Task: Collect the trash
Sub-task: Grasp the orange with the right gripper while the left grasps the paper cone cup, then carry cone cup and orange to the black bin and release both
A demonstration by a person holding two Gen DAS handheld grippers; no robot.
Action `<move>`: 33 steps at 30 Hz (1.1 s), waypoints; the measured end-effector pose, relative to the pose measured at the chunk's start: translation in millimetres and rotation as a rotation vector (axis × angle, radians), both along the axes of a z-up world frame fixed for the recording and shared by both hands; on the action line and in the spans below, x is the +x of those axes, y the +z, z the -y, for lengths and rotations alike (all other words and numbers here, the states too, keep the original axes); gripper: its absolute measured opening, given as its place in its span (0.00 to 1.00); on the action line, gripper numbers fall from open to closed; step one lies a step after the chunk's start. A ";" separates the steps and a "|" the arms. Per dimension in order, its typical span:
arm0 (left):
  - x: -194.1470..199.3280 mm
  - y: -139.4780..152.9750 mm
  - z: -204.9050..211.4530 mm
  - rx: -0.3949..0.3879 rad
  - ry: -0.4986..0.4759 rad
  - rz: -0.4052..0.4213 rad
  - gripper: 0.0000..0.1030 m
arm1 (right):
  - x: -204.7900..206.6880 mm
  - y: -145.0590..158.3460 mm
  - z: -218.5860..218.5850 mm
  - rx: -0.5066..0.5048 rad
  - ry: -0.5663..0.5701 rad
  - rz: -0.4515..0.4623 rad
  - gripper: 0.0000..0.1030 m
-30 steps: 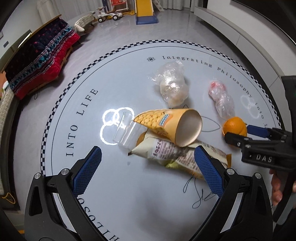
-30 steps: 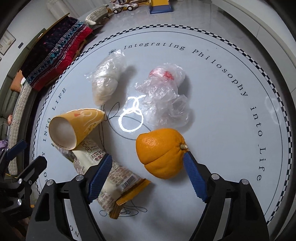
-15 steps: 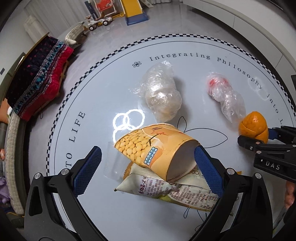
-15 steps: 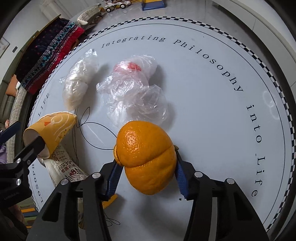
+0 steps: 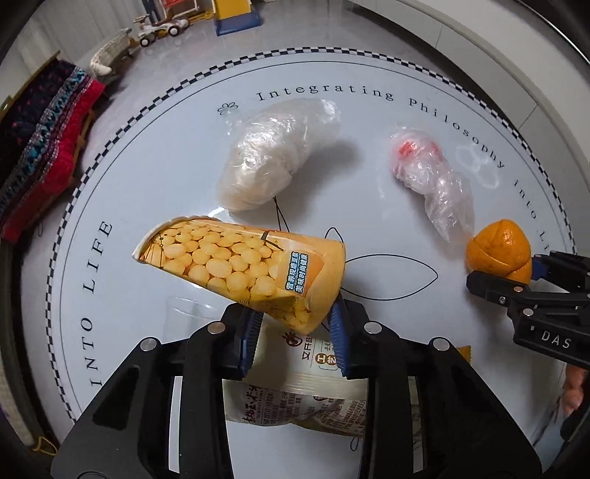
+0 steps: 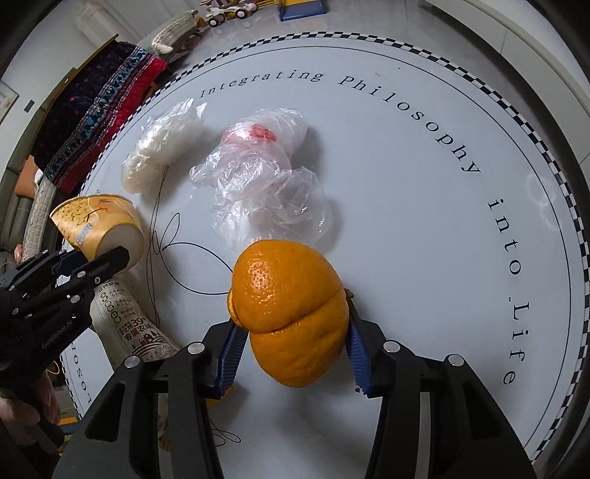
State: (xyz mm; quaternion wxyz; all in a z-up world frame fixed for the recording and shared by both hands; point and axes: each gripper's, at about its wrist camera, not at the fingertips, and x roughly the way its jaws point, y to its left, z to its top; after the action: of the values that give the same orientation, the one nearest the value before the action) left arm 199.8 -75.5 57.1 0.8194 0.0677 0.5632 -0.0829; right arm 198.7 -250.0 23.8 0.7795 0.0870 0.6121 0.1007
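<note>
Left gripper [image 5: 295,339] has just been closing and now pinches the wide open end of the yellow paper cup [image 5: 243,272]; blue pads press both sides of the rim, and the cup lies tilted with its narrow base pointing far-left. From the right wrist view the cup's mouth [image 6: 121,239] shows a pale inside; cannot tell whether anything is in it. Under the cup and between the left fingers lies a printed snack wrapper [image 5: 302,398], flat on the round white table [image 5: 155,191]; whether it is empty, cannot tell. A clear plastic cup [image 5: 188,313] lies just left of the wrapper, barely visible, looks see-through with no visible contents. Right gripper [image 6: 291,346] has been closing too and now clamps the orange peel [image 6: 287,309], a hollow-looking domed shell with a split across it, pads on both sides; it sits near the right edge of the table in the left wrist view [image 5: 497,250]. Far of the peel, touching or nearly so, a crumpled clear plastic bag [image 6: 265,184] with something red inside at its far end. Left of that, well apart from the cup, a second clear bag [image 5: 273,154] wrapped around a whitish lump. Off the table, far-left, a dark red patterned blanket [image 5: 40,147] and a toy car [image 5: 162,27] on the floor.
</note>
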 end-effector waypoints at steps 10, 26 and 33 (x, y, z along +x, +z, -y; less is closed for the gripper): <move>-20.6 30.3 -40.7 -0.149 0.043 0.035 0.32 | -20.3 16.3 -6.3 0.003 0.008 0.013 0.48; -106.4 79.9 -112.4 -0.124 0.097 0.151 0.32 | -67.2 90.2 -78.9 -0.045 0.098 0.105 0.48; -154.1 81.4 -157.9 -0.123 0.153 0.174 0.32 | -92.2 109.2 -139.0 -0.054 0.177 0.133 0.48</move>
State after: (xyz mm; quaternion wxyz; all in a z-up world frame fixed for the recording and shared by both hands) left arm 45.7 82.4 138.5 0.8716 -0.0188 0.4875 -0.0486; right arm 106.5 -110.9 133.0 0.8084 0.0046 0.5670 0.1581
